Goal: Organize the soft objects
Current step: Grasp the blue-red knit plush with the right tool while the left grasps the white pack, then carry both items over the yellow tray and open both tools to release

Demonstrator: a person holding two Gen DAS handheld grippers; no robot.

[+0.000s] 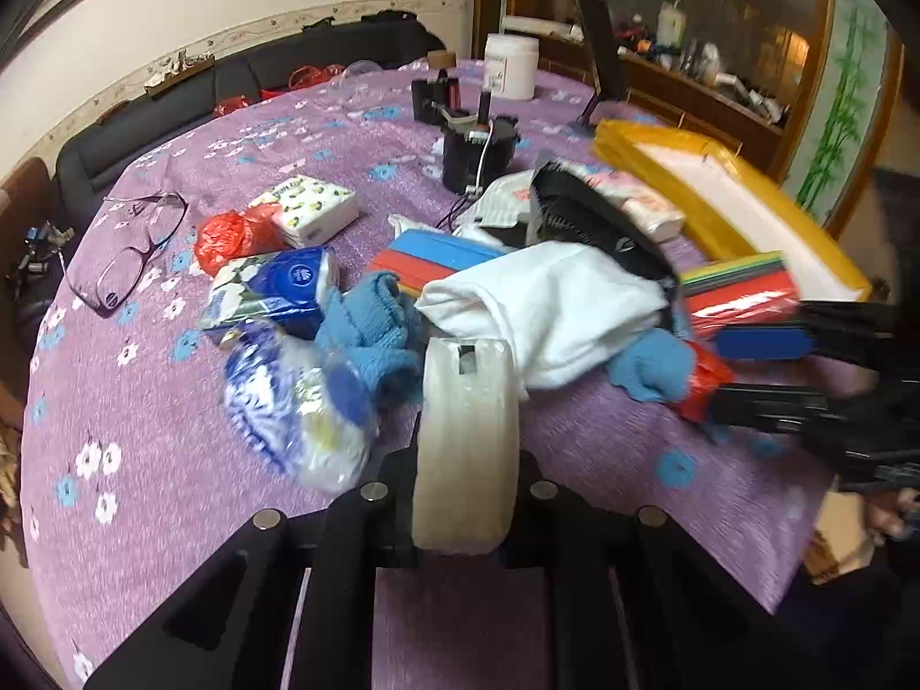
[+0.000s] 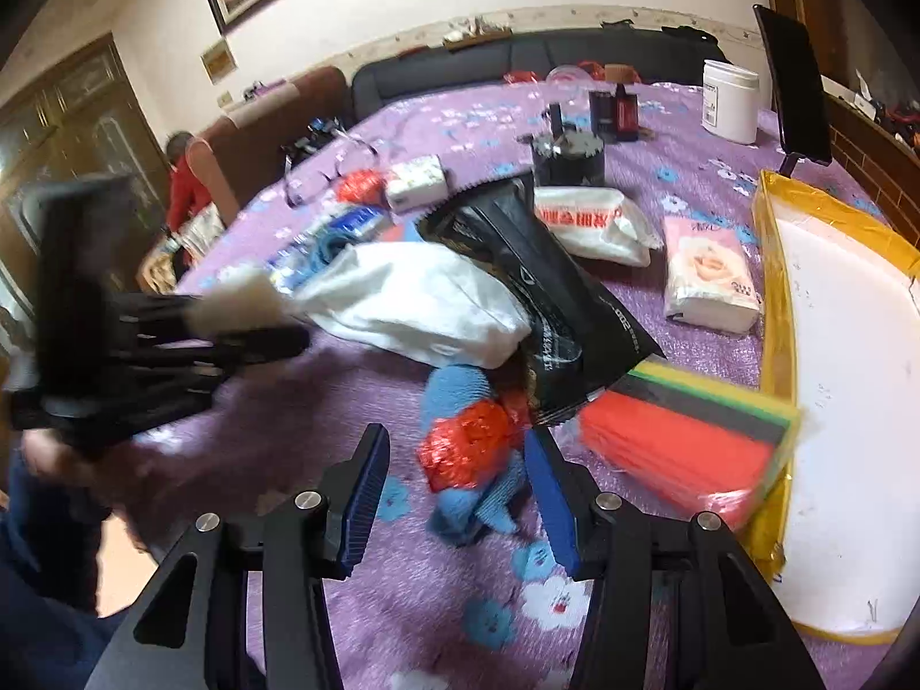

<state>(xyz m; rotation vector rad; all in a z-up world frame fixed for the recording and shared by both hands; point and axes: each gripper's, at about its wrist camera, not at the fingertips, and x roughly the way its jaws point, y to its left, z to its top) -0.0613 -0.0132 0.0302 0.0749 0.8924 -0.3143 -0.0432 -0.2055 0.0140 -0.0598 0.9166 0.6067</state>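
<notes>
My left gripper (image 1: 463, 397) is shut on a whitish soft block (image 1: 464, 443) and holds it above the purple tablecloth (image 1: 172, 517); it also shows at the left of the right wrist view (image 2: 253, 310). My right gripper (image 2: 457, 494) is open, its jaws on either side of a red crumpled bag (image 2: 468, 443) lying on a blue cloth (image 2: 454, 397). It shows in the left wrist view (image 1: 765, 374) at the right. A white cloth (image 1: 546, 310) and a black bag (image 2: 546, 287) lie in the middle. A second blue cloth (image 1: 374, 322) lies left of the white one.
Tissue packs (image 1: 270, 287) (image 2: 710, 282), a stack of coloured sponges (image 2: 690, 437), a yellow-edged white box (image 2: 851, 402), glasses (image 1: 132, 253), a black holder (image 1: 477, 155) and a white jar (image 1: 512, 66) are spread over the table. A dark sofa (image 1: 172, 109) runs behind it.
</notes>
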